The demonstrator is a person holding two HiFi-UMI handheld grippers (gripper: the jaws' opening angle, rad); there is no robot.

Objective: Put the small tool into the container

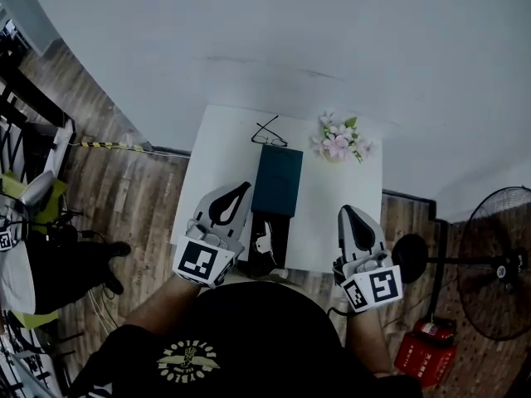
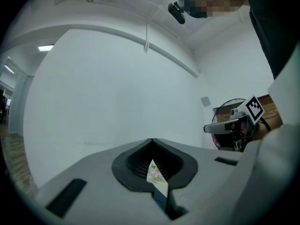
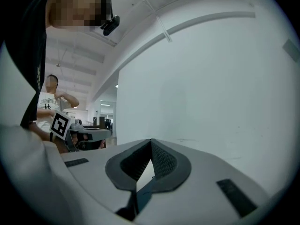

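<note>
"White on black is how we pick out the tool. It's a small pale thing on the black piece at the near edge of the counter, just this side of the teal box."

"Which hand-held gripper do we count as closer?"

"The left hand-held gripper. The tool lies just to its right and a little nearer than its tips. The right hand-held gripper is well apart, over by the counter's near right corner."

"And the tool's long axis?"

"Roughly near to far, we think, but it's too small for us to be sure."

"Does it lie in the container?"

"We can't settle that. If the black piece is the open half of the teal box, the tool lies inside it. If it's only a mat or a lid, the tool lies beside the box. The scene fits either."

"How are our hands posed?"

"Both hand-held grippers are low at the near edge and point far. The left leans a little right, toward the box's near left corner. In each one's own view the jaws meet at the tips, clenched on nothing. Through the left one's gap we see only a bit of the flowers and the teal box."
</note>
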